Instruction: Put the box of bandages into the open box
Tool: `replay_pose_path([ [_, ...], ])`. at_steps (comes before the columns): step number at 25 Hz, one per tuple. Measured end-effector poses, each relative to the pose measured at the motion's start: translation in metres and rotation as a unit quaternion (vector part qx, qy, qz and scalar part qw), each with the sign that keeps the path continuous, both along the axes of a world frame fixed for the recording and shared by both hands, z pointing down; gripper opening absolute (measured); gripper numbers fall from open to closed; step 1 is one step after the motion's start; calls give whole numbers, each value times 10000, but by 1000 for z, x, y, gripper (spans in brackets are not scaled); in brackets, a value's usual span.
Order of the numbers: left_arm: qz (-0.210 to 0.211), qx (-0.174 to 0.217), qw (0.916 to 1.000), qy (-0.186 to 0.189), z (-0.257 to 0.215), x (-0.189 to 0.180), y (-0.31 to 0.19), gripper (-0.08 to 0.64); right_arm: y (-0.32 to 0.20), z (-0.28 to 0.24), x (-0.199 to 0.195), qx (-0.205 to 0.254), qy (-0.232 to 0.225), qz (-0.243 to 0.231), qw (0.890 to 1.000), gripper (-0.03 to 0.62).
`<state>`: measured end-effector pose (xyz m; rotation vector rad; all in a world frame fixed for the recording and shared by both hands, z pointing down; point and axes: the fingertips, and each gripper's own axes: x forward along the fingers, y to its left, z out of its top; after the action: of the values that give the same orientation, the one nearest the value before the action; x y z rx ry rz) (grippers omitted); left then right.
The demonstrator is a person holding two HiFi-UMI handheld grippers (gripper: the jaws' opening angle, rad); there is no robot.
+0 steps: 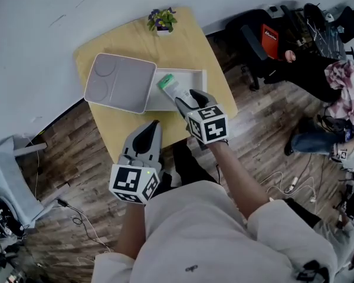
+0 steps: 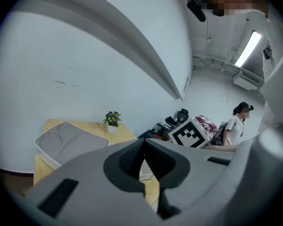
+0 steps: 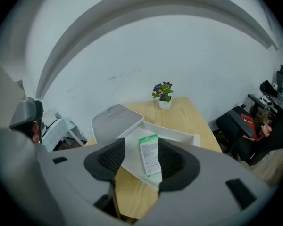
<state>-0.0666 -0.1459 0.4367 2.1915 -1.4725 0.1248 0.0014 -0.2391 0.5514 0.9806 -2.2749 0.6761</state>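
Green-and-white bandage box (image 3: pixel 149 154): lies in the open white box (image 3: pixel 179 133), centre frame. Right gripper (image 3: pixel 141 147): I see jaws half-wide, not gripping it. Left gripper (image 2: pixel 144 144): closed, empty.

A light wooden table (image 1: pixel 192 46) stands against a white wall (image 1: pixel 35 10). Dark plank flooring (image 1: pixel 76 152) surrounds the table. A black office chair (image 1: pixel 253 40) sits beside it.

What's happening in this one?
A person works at a wooden table with two hand-held grippers. The bandage box lies inside the open white box. The right hand-held gripper hovers just above it, jaws apart and not gripping. The left hand-held gripper is shut and empty near the table's front edge.
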Motion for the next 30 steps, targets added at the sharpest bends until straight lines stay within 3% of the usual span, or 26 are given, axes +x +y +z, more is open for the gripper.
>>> replay_pose_path([
  [14,923,384,9950,6,-24,19,33,3,70,-90,24,990,-544,605,9918,173],
  [30,1111,739,9911,16,-48,0,93,3,164,-148,13,1666,-995,757,9781,140],
])
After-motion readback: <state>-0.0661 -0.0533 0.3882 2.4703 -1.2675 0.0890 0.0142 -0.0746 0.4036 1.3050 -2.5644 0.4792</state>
